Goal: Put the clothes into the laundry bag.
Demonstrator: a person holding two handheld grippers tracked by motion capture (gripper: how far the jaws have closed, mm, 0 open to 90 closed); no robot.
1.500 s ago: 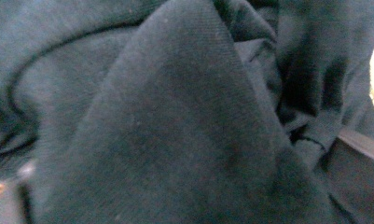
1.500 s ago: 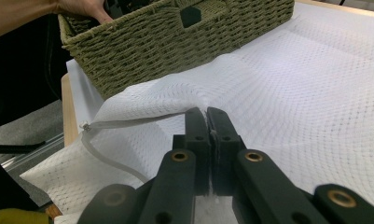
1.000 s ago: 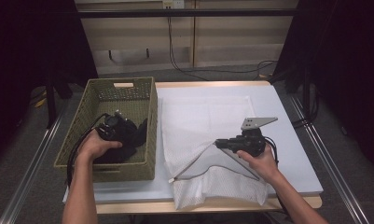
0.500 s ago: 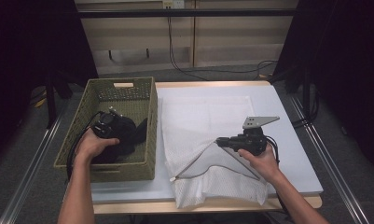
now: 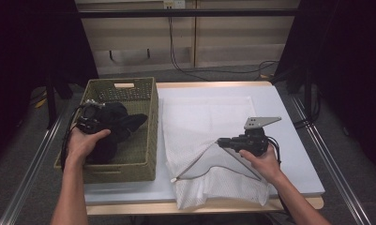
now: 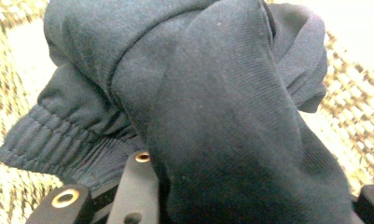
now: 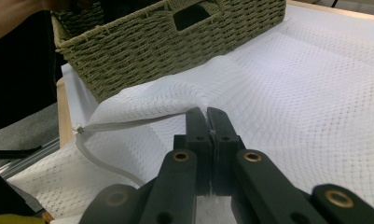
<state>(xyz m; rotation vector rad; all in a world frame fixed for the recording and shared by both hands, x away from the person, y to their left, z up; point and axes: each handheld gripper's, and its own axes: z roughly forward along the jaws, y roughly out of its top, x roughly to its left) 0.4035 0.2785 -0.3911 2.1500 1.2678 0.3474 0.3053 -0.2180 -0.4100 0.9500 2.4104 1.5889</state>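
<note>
Altogether, one woven basket (image 5: 143, 161) stood beside one white mesh bag (image 5: 199, 122) on the table (image 5: 289, 108). Inside the basket, the left gripper (image 5: 89, 123) clasped one dark garment (image 6: 212, 116), its jaws having just tightened; the right gripper (image 7: 206, 119) pinched the bag's zippered edge.

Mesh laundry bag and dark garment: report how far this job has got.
Done: the right tool pinches the white mesh bag at its zipper edge, lifting the mouth open. In hand: the left tool grips the dark garment over the woven basket. Left: moving it into the bag.
</note>
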